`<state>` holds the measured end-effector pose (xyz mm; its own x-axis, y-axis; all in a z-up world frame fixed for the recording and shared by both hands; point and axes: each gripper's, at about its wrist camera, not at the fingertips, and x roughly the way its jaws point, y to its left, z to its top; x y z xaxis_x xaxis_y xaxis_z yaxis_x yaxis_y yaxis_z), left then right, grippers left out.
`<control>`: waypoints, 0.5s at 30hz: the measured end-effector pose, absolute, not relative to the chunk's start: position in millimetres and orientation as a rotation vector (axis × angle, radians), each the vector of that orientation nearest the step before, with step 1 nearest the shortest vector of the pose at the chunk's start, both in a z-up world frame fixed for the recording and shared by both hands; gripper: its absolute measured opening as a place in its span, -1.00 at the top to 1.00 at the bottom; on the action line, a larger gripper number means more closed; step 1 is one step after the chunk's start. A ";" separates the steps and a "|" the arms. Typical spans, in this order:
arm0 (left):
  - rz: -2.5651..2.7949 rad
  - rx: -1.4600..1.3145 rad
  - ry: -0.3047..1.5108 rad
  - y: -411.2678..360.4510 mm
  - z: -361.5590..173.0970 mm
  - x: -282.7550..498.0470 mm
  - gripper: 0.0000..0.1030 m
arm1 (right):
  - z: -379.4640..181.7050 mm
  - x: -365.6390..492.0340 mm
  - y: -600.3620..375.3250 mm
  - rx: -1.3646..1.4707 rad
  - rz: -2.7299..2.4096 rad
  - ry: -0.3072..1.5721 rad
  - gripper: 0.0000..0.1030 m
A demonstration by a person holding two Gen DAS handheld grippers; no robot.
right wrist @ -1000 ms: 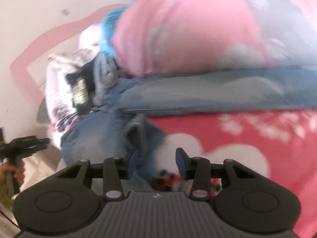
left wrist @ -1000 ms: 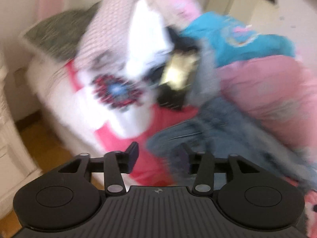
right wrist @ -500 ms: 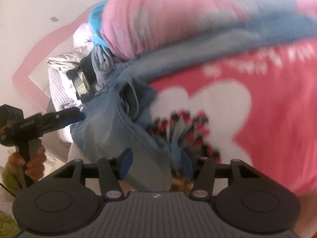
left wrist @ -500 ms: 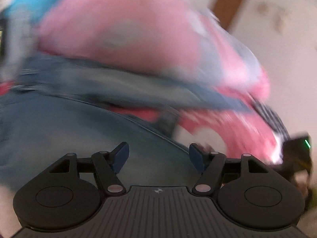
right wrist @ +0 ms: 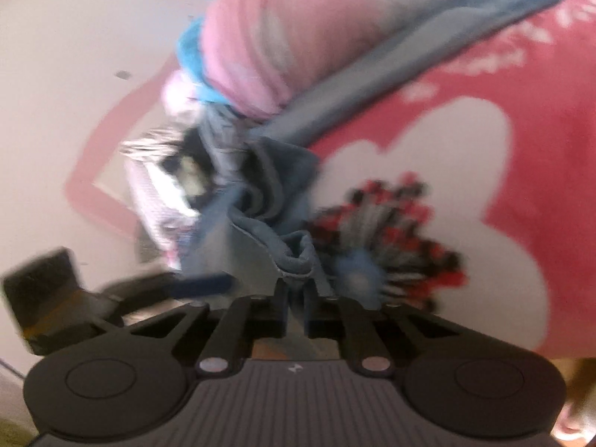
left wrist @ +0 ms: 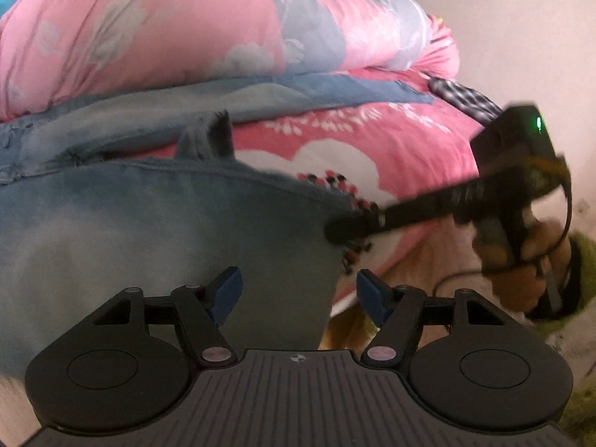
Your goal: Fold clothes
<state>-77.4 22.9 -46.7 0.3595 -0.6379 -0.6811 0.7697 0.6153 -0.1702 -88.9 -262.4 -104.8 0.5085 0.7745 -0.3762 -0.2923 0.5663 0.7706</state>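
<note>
The jeans [left wrist: 156, 231] lie on the pink bedspread [left wrist: 409, 141], with one leg running away along the foot of the rolled quilt [left wrist: 186, 29] and a nearer panel spread wide just ahead of the left gripper [left wrist: 298, 290]. That gripper's fingers stand spread apart with nothing between them, and the denim's hem edge falls between and just beyond them, so the cloth lies straight ahead and slightly to its left. The right gripper [right wrist: 296, 313] is pinched closed on a bunched fold of the jeans [right wrist: 294, 257] at that same edge; in the left view its tip meets the denim's right border. The right one therefore has the cloth, and the left is nearest the free edge beside it.
</note>
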 end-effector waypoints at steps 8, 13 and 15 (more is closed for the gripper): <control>-0.863 0.050 0.730 52.0 -40.4 -87.2 -0.39 | -60.7 -59.4 -209.8 0.717 0.968 0.749 0.89; -0.712 -0.051 0.715 87.6 -40.1 -78.9 -0.38 | -43.8 -33.4 -153.2 0.681 1.129 0.776 0.89; -0.658 -0.106 0.724 101.9 -42.2 -70.0 -0.36 | -39.9 -22.6 -132.4 0.651 1.164 0.782 0.89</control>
<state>-70.0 101.9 -42.2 0.5589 -0.5923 -0.5804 0.5219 0.7951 -0.3089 -22.6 -132.4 -39.9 0.1972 0.9604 -0.1966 -0.5450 0.2741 0.7923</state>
